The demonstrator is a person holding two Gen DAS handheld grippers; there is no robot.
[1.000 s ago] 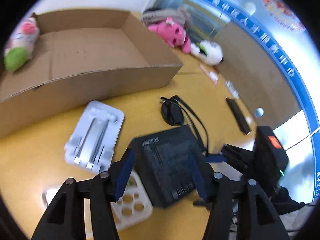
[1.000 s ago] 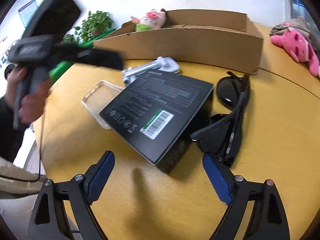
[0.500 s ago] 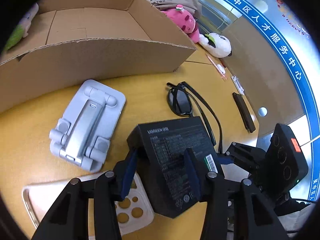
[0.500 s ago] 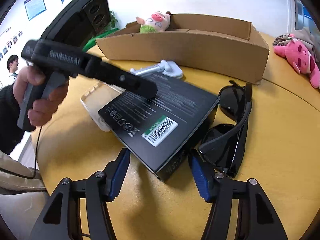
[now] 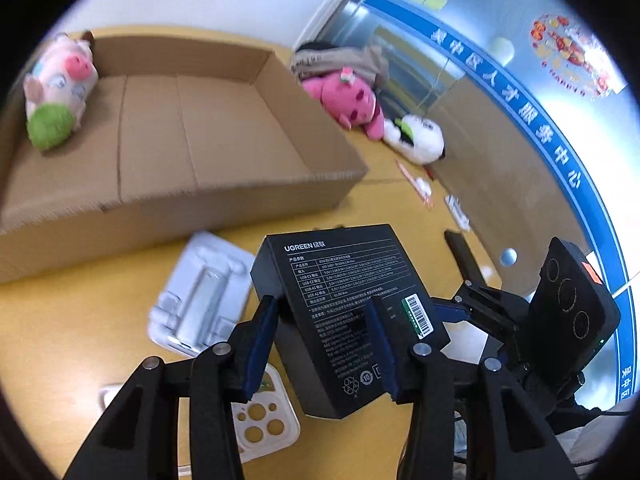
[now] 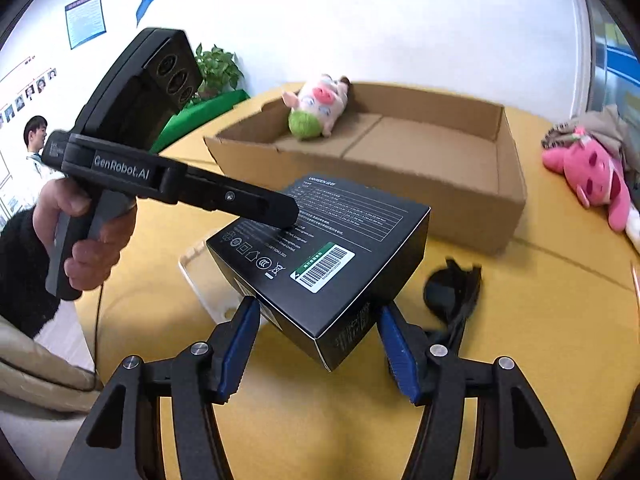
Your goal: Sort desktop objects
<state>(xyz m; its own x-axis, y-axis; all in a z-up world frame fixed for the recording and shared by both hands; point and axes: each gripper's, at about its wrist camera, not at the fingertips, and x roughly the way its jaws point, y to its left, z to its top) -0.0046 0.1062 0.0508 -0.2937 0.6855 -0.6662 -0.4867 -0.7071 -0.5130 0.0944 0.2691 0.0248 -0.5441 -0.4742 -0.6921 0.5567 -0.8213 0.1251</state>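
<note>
Black box [image 6: 320, 256] up off counter [image 6: 540, 320], pinched by both grippers: left gripper [image 5: 324, 344] on one edge, right gripper [image 6: 316, 344] on near corner. Two grips keep big box level for cardboard box [image 5: 180, 152].

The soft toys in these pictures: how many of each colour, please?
Pink-and-white pig with a green end, in the cardboard box: 1
Bright pink toy on the table beside the box: 1
White toy next to the pink one: 1
Total: 3
</note>
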